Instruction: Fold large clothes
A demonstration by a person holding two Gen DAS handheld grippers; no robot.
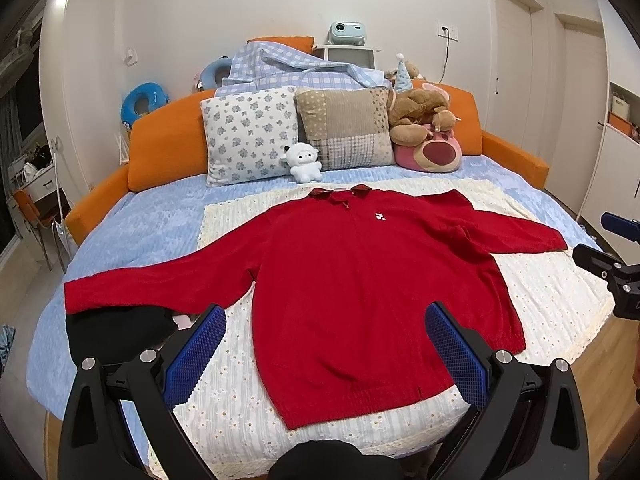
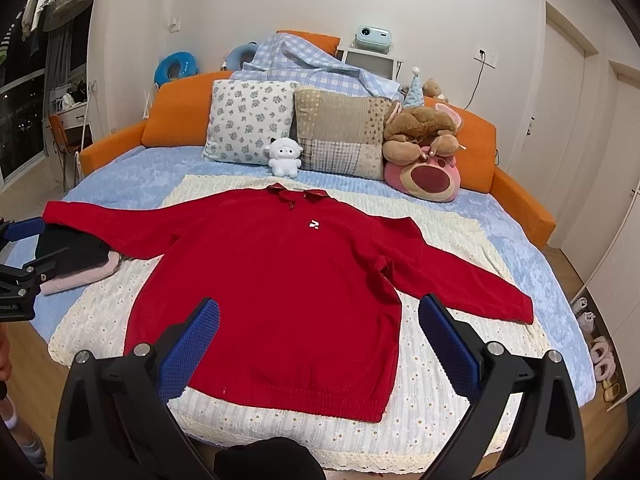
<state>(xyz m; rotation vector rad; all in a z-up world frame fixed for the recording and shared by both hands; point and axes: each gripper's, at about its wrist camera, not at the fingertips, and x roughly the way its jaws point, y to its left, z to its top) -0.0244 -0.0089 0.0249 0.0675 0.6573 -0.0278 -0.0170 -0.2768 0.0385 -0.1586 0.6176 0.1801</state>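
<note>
Here we are holding both tongs over the foot of the bed (image 1: 132, 216), where a red sweater (image 1: 360, 280) is lying flat, front up, sleeves spread, on a cream blanket (image 1: 552, 288). The left tongs (image 1: 326, 360) are gaping wide and gripping nothing; the right tongs (image 2: 320, 354) are likewise spread and empty. Dark folded clothes (image 2: 76, 252) are sitting beside one sleeve.

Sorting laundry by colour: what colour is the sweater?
Red sweater, small white logo on the chest; clearest in the right wrist view.
</note>
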